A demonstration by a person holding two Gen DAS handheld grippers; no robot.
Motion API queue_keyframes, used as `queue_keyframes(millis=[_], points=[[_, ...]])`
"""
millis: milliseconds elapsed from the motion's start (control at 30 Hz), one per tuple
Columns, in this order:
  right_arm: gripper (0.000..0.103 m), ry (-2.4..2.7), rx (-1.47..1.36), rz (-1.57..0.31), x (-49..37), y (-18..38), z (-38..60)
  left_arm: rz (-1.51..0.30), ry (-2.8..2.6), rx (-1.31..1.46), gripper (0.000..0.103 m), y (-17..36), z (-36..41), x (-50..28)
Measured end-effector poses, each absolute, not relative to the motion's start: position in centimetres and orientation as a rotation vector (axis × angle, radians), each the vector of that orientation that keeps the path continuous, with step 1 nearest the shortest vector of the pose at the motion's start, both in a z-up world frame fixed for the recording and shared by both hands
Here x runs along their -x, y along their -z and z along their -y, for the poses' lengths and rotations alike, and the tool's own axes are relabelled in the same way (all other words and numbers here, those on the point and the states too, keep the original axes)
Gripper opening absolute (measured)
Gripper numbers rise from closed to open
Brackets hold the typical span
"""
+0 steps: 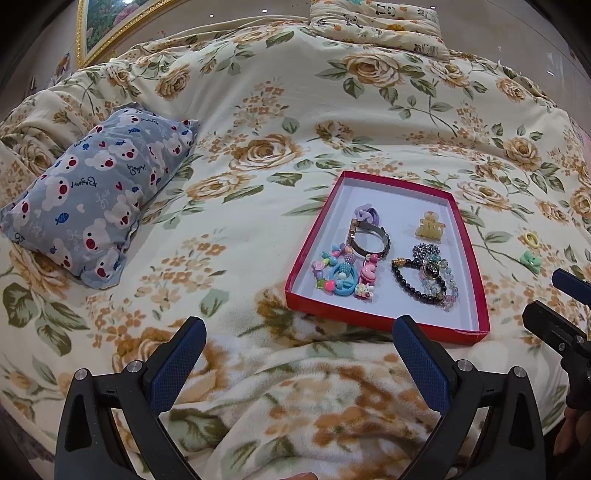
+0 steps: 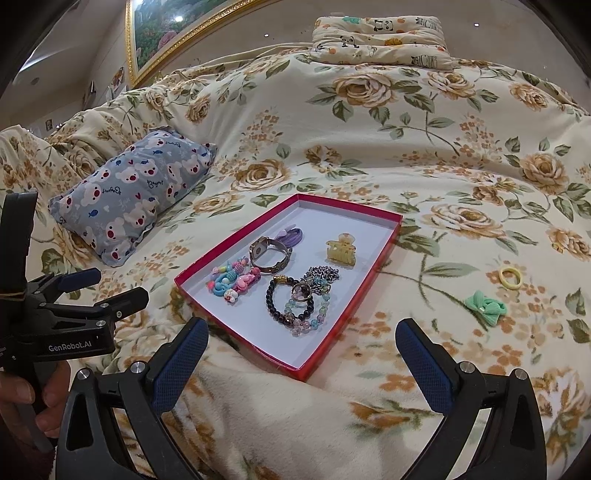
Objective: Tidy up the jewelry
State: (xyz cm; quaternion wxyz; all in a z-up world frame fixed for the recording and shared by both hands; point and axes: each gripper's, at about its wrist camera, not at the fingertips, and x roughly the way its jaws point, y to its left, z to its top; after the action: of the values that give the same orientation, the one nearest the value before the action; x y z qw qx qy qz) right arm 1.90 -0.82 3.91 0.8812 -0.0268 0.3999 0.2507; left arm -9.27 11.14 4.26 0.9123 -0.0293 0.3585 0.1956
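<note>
A red tray (image 1: 386, 323) (image 2: 207, 258) with a white floor lies on the floral bed. In it are colourful bead bracelets (image 1: 338, 271) (image 2: 231, 282), a metal bangle (image 1: 369, 236) (image 2: 269, 253), a purple hair tie (image 1: 365, 214), a yellow claw clip (image 1: 428, 225) (image 2: 341, 249) and dark bead bracelets with a chain (image 1: 428, 277) (image 2: 299, 301). A yellow ring hair tie (image 1: 530, 238) (image 2: 510, 277) and a green bow (image 1: 530, 259) (image 2: 485, 302) lie on the blanket right of the tray. My left gripper (image 1: 299, 354) is open and empty in front of the tray. My right gripper (image 2: 299, 358) is open and empty at the tray's near corner.
A grey bear-print pillow (image 1: 96, 199) (image 2: 136, 188) lies at the left. A folded panda-print quilt (image 1: 376, 26) (image 2: 380, 37) sits at the far end. A gold-framed picture (image 2: 166, 33) hangs behind. The floral blanket (image 1: 277, 110) covers the whole bed.
</note>
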Motion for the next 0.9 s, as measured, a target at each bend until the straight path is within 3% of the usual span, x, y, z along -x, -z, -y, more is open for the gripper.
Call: queue_keyframes(millis=[900], points=[[0.102,-0.531,0.053,-0.833,-1.81,-4.0,0.72,-0.743,-0.392,0.053,0.102,-3.77,-11.38,8.94]])
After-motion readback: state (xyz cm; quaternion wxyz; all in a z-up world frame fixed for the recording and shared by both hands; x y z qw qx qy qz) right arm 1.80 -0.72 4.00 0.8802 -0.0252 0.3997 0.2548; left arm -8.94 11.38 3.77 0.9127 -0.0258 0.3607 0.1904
